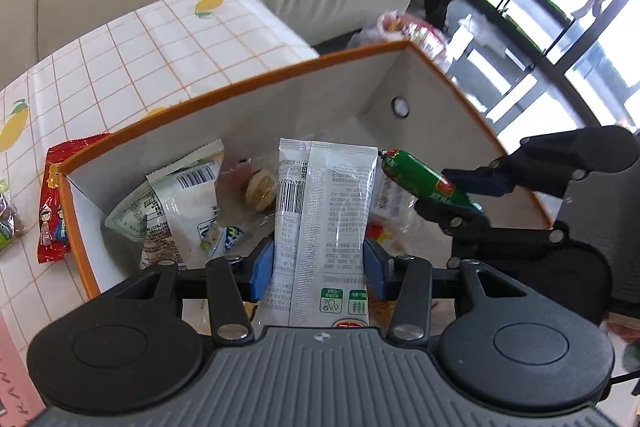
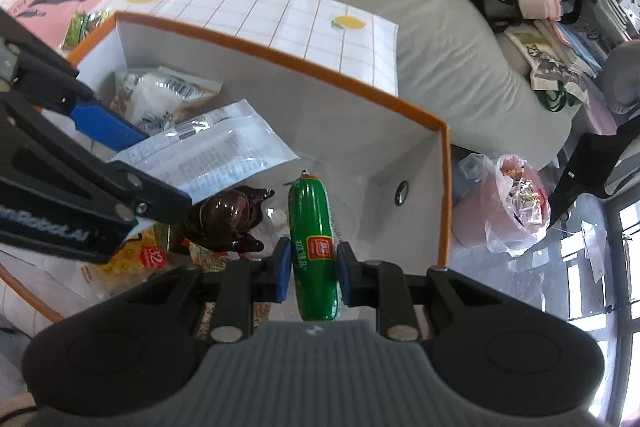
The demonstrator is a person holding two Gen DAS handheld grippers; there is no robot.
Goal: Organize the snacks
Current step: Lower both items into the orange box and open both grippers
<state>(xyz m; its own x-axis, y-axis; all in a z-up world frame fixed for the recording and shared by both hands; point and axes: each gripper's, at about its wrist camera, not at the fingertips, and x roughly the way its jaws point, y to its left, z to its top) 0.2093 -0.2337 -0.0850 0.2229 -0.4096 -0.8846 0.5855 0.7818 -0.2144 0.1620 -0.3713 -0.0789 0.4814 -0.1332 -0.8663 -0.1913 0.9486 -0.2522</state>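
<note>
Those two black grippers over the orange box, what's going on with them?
A person is sorting snacks into the orange-rimmed box with a handheld gripper in each hand. The left gripper is clamped on a white snack packet; the right gripper is clamped on a green sausage. Both are held over the open box, which already holds several packets. A red packet lies outside on the lemon-print tablecloth.
</note>
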